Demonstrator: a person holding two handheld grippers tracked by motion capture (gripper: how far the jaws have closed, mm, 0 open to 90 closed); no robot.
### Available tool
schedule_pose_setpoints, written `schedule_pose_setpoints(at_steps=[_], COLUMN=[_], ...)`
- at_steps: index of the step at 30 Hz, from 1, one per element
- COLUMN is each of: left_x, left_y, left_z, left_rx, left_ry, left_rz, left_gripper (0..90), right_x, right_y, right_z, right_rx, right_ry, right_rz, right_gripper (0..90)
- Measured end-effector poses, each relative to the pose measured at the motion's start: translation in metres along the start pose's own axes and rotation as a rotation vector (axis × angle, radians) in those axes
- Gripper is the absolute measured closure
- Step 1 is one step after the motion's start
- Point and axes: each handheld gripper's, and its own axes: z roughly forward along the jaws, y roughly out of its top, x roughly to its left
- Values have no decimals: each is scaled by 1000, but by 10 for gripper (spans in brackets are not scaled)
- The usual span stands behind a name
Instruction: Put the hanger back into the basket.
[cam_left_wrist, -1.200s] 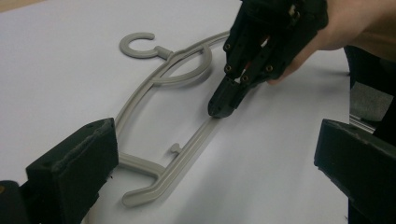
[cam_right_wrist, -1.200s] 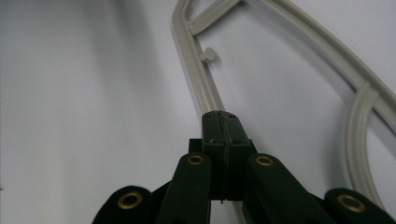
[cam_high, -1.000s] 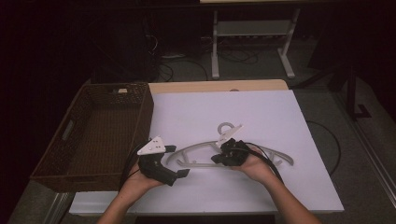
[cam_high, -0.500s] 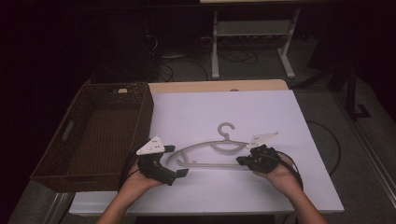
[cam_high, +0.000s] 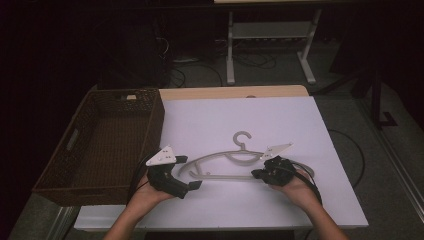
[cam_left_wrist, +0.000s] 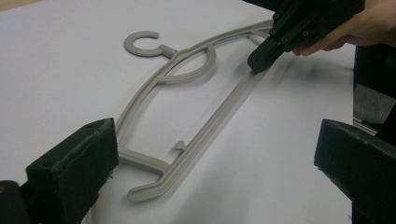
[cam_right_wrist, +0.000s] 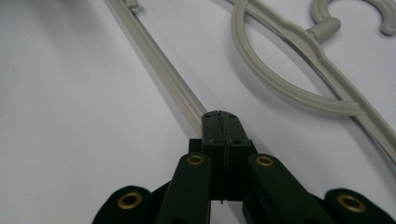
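Two grippers flank a grey hanger (cam_high: 235, 162) lying flat on the white bench (cam_high: 320, 130). Your right gripper (cam_high: 257, 174) is clenched on its lower bar; the left gripper (cam_high: 192, 179) waits released beside the hanger's end. Lift level, avoiding twist.

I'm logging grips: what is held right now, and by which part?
The right gripper is shut on the grey hanger, on its bottom bar. The left gripper is open, holding nothing.
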Motion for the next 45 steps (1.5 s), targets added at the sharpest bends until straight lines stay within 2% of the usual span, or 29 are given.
schedule_pose_setpoints(at_steps=[8,19,25,31,41,45], left_x=[0,-2,2,12,30,38], left_y=[0,0,6,18,37,41], left_z=[0,1,5,15,44,56], left_rx=[-1,1,10,15,54,74], left_ry=[0,1,12,19,16,25], left_rz=[-1,1,8,8,50,82], left_gripper=[0,0,0,0,0,1], right_x=[3,4,3,3,2,1], right_y=[-1,-1,-1,-1,-1,-1], right_z=[10,12,12,12,12,12], right_rx=[44,51,48,49,52,52], right_ry=[-14,-21,-21,-13,-6,-5], right_rz=[-21,-23,-21,-10,-11,-11], right_gripper=[894,896,896,897,897,897])
